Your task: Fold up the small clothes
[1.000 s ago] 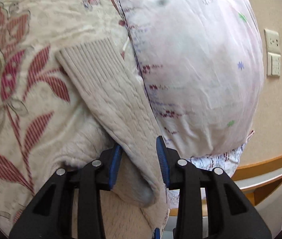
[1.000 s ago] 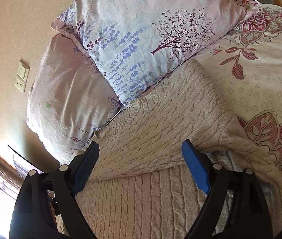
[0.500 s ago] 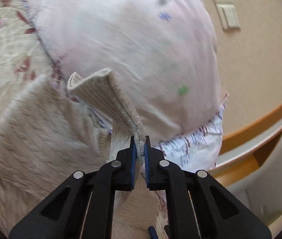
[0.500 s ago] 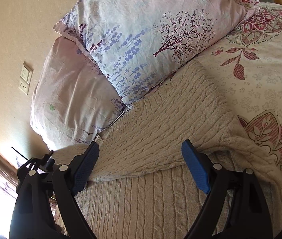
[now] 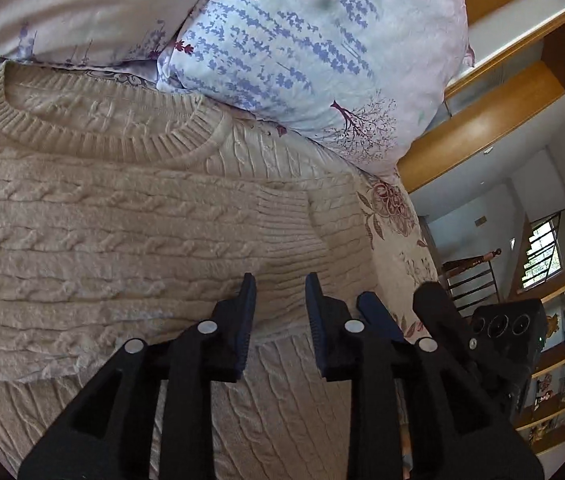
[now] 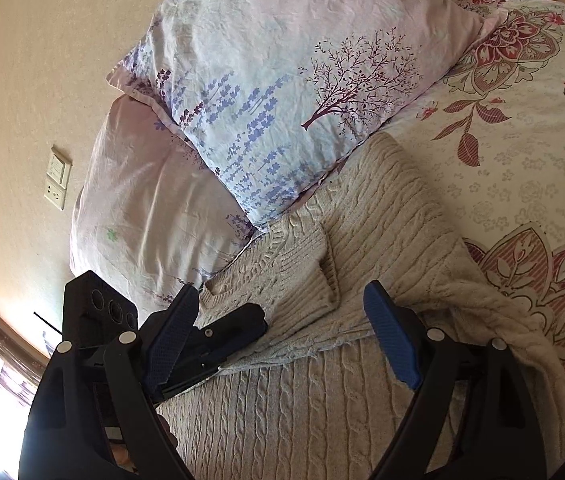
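A cream cable-knit sweater (image 5: 82,320) lies flat on the bed, its ribbed collar (image 5: 82,136) toward the pillows. One sleeve (image 5: 142,232) is folded across the chest, and its ribbed cuff (image 5: 298,236) ends just ahead of my left gripper (image 5: 280,280). The left jaws are opening and no cloth is pinched between the pads. In the right wrist view, the left gripper (image 6: 242,320) rests low over that sleeve (image 6: 306,280). My right gripper (image 6: 282,292) stands wide open above the sweater's body (image 6: 302,400), holding nothing.
Two pale floral pillows (image 6: 282,100) (image 6: 142,200) lean against the wall just beyond the collar. A flower-patterned bedspread (image 6: 522,140) spreads to the right. Wall sockets (image 6: 57,178) sit on the beige wall. Wooden shelving (image 5: 502,80) stands past the bed.
My left gripper shut on the sleeve, swung it across the sweater's chest, then let it go there. It has rolled and now faces the collar. The right gripper kept still and open.
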Tool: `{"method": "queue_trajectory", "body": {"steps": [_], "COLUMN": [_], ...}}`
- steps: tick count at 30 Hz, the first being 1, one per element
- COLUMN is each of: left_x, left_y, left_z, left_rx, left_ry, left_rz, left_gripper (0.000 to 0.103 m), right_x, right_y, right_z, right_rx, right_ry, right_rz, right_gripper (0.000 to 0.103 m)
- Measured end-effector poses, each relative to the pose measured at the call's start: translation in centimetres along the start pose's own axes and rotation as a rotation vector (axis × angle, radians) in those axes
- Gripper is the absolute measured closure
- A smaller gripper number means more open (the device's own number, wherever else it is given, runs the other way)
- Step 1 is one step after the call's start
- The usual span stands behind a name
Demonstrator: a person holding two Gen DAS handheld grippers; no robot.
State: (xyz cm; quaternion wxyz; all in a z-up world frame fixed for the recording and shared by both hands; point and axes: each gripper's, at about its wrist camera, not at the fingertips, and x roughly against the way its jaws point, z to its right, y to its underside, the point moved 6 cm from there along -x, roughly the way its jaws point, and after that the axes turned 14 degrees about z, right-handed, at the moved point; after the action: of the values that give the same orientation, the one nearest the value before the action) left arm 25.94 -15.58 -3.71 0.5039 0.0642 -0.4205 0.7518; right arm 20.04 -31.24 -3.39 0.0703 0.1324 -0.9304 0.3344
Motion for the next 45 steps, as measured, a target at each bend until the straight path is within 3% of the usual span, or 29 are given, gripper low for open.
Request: {"method": "queue_trajectory", "body": {"steps": [4, 8, 12, 15, 19, 24, 29, 31, 35, 37, 39, 41, 42, 45], "left_x": [5.9, 12.5, 18.7, 21.3, 22.0, 21.6, 21.1, 20.8, 20.4, 20.3, 20.2, 20.1, 20.1, 20.1], "left_y": [-0.3, -2.3, -3.8, -3.6, -2.6, -2.6, -2.2, -2.0, -1.6, -1.6, -1.6, -1.5, -1.5, -1.5], "left_z": [-1.9, -5.4, -12.3, -16.5, -18.7, -18.4, -18.5, -18.7, -19.2, -19.2, -19.2, -19.1, -19.1, -19.1], "left_rx": [-0.061, -0.167, -0.068, 0.012, 0.067, 0.046, 0.005, -0.011, -0.007, -0.015, -0.023, -0.027, -0.028, -0.026], "left_ry": [-0.027, -0.221, -0.398, -0.464, -0.449, -0.454, -0.491, -0.512, -0.521, -0.527, -0.529, -0.531, -0.53, -0.526], "left_rz": [0.057, 0.188, 0.269, 0.272, 0.259, 0.273, 0.272, 0.259, 0.249, 0.247, 0.249, 0.251, 0.252, 0.252], "left_gripper": [0.059, 0.051, 0.05, 0.051, 0.051, 0.051, 0.05, 0.05, 0.05, 0.05, 0.049, 0.049, 0.049, 0.048], "right_x": [0.2, 0.3, -1.2, -3.2, -5.1, -6.0, -6.5, -6.5, -5.3, -4.7, -5.4, -6.4, -6.7, -6.6], "right_y": [0.2, -1.3, -2.6, -2.4, -1.2, 0.2, 1.2, 1.0, -1.7, -2.3, -1.8, -0.5, 0.2, 0.0], "right_z": [-0.3, -1.0, -1.3, -1.0, -0.3, -0.4, -1.0, -1.8, -5.8, -6.6, -5.3, -2.2, -0.8, -0.5], "right_rx": [0.015, 0.001, 0.043, 0.047, 0.091, 0.141, 0.189, 0.238, 0.353, 0.407, 0.461, 0.418, 0.376, 0.362], "right_ry": [0.032, 0.058, 0.114, 0.149, 0.209, 0.218, 0.203, 0.199, 0.128, 0.137, 0.236, 0.328, 0.35, 0.337], "right_rz": [-0.071, -0.154, -0.211, -0.266, -0.322, -0.355, -0.379, -0.351, -0.189, -0.128, -0.145, -0.235, -0.276, -0.262], "right_gripper": [0.037, 0.048, 0.052, 0.055, 0.056, 0.06, 0.092, 0.093, 0.094, 0.094, 0.094, 0.094, 0.094, 0.093]}}
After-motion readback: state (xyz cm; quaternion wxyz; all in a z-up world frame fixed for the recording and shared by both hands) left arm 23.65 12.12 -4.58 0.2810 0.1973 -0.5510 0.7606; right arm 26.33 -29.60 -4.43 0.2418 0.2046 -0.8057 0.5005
